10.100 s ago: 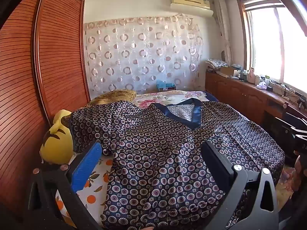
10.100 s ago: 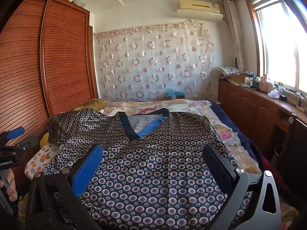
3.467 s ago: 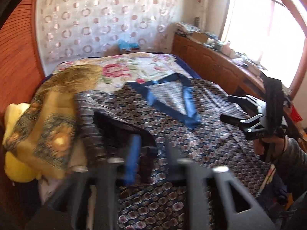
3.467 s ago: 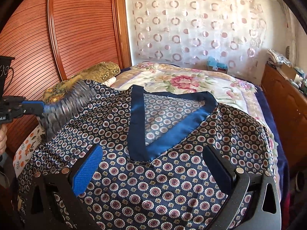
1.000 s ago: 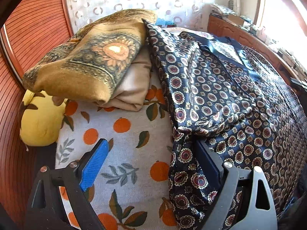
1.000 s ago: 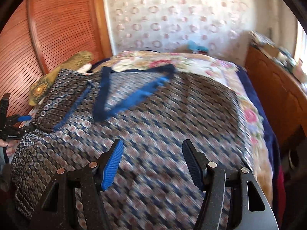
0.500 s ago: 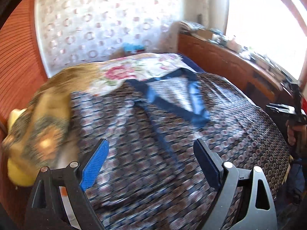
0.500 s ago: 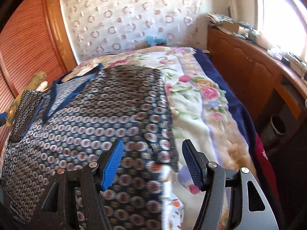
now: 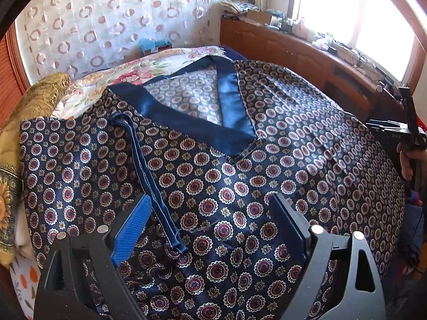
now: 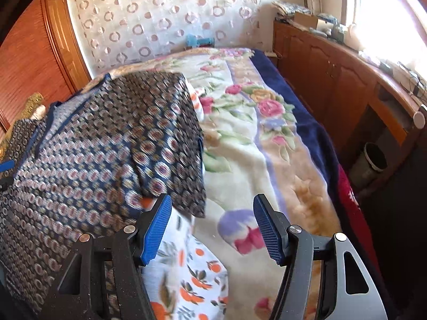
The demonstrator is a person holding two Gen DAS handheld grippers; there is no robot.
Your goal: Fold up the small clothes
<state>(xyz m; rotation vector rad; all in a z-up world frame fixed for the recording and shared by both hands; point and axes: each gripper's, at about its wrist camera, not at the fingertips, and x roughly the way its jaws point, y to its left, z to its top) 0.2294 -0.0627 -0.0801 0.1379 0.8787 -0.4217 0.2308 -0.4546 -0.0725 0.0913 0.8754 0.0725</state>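
A navy patterned V-neck top point(image 9: 240, 165) lies spread on the bed, its left sleeve point(image 9: 80, 165) folded in over the body with its blue cuff edge showing. My left gripper point(image 9: 208, 224) is open and empty, just above the top's lower front. In the right wrist view the top point(image 10: 106, 154) is on the left, with its right sleeve point(image 10: 176, 165) lying flat beside the body. My right gripper point(image 10: 210, 224) is open and empty, close to that sleeve's outer edge, over the blanket. It also shows in the left wrist view point(image 9: 400, 130) at the far right.
A floral blanket point(image 10: 253, 138) covers the bed's right side, over an orange-print sheet point(image 10: 192, 280). A folded gold blanket point(image 9: 29, 106) lies left of the top. Wooden cabinets point(image 10: 333, 80) run along the right, with a bin point(image 10: 371, 160) below. A curtain point(image 9: 106, 21) hangs behind.
The left sleeve has been folded onto the body and let go. My left gripper swung back over the top. My right gripper moved right to the right sleeve's edge.
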